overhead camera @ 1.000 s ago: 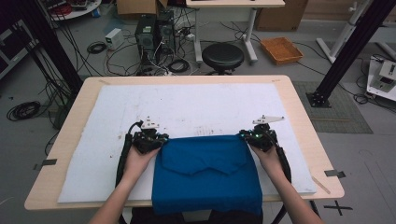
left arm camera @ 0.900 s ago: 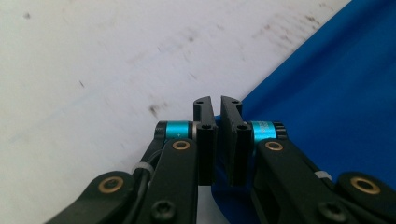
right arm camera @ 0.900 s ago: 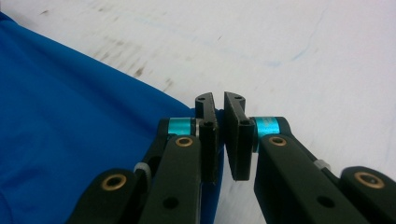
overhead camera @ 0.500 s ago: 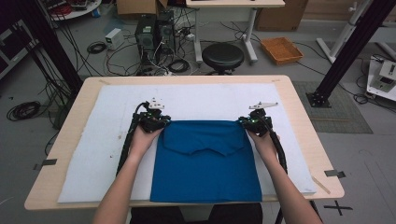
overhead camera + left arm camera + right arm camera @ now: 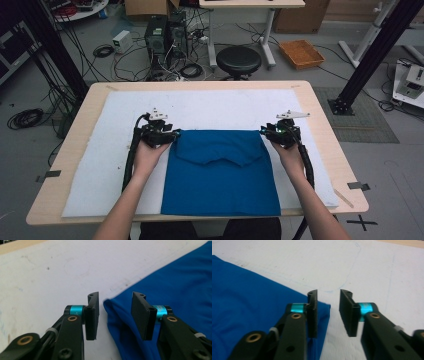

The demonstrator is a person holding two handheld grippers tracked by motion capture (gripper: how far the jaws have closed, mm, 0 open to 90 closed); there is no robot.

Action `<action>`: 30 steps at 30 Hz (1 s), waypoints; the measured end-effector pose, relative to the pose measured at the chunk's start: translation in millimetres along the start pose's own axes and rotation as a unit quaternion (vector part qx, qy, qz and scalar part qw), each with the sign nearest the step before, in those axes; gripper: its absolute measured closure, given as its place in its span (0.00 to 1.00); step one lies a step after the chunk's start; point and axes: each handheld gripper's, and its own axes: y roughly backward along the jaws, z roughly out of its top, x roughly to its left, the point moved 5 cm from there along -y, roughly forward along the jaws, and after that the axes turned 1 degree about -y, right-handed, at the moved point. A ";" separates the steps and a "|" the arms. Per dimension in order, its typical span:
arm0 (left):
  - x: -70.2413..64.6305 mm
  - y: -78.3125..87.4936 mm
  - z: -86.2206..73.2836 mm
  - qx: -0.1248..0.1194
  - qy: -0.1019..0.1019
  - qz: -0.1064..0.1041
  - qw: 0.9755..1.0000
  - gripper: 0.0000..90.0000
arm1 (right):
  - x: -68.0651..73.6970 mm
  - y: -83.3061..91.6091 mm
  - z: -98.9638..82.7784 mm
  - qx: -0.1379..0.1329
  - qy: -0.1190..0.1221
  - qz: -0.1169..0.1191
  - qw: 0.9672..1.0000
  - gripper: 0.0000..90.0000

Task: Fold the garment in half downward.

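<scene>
- High view: a folded blue cloth garment (image 5: 222, 172), smooth and roughly rectangular, lies flat on the white felt-like mat (image 5: 100, 170) that covers the pale wooden table (image 5: 320, 105). A curved, notched fold edge runs across its upper part. The left tool (image 5: 172, 134) sits at the garment's far left corner, the right tool (image 5: 264, 133) at its far right corner, each in a hand.
- Left gripper view: the left tool (image 5: 115, 315) has flat, matte black rectangular pads on teal-collared arms. Its jaws have just been opening and stand moderately apart; the garment's rounded blue corner (image 5: 117, 307) lies in the gap, pressed by neither pad. The mat (image 5: 50, 277) looks faintly scuffed and speckled.
- Right gripper view: the right tool (image 5: 328, 312) likewise has just been opening, with a narrower gap. The garment's corner (image 5: 323, 308) lies beside and under the left pad, free of any grip, on mat (image 5: 374, 270) marked with thin blue lines.
</scene>
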 end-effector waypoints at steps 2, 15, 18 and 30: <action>-7.2 7.2 -9.8 0.005 0.010 -0.012 1.000 0.64 | 4.1 12.5 -5.6 -0.009 -0.002 0.007 1.000 0.73; -21.5 -0.5 -39.3 0.055 0.043 -0.021 0.997 0.68 | 26.7 21.8 -54.4 0.039 -0.025 0.038 0.998 0.72; -23.6 -2.3 -39.8 0.053 0.040 -0.022 0.998 0.74 | 27.6 18.7 -55.7 0.044 -0.027 0.042 0.998 0.72; -26.0 -4.4 -40.5 0.055 0.031 -0.030 0.998 0.86 | 38.2 9.4 -58.4 0.060 -0.004 0.064 0.996 0.94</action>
